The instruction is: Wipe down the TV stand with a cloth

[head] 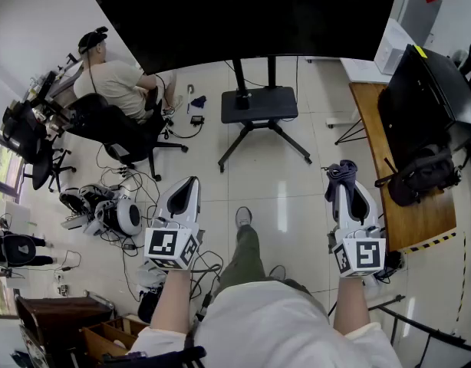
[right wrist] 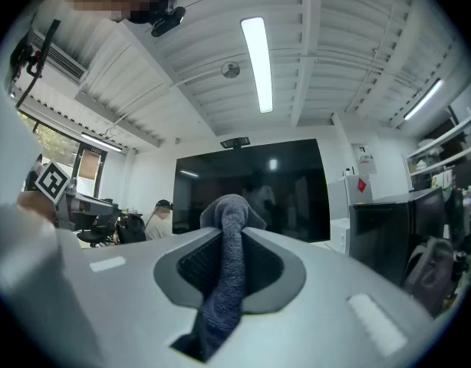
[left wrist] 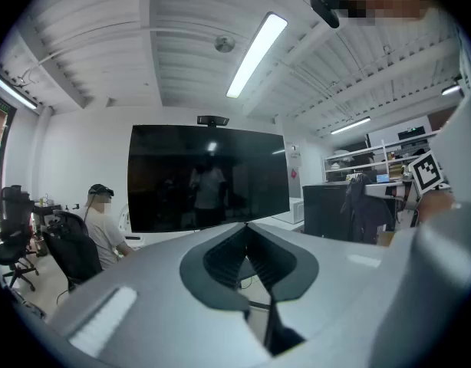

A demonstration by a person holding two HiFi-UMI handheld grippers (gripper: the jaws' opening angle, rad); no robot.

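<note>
Now: right hand-held gripper (head: 347, 190) clamps the cloth (right wrist: 226, 267), well short of the TV stand (head: 258, 104); left hand-held gripper (head: 188, 186) pinched together, empty. Best: close in, press flat.

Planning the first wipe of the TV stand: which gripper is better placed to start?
Right. The right gripper is shut on the cloth; the left gripper is shut and empty. Neither touches the TV stand.

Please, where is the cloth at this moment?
The cloth is clamped in the right gripper, at the right of the head view, above the floor and short of the TV stand.
</note>
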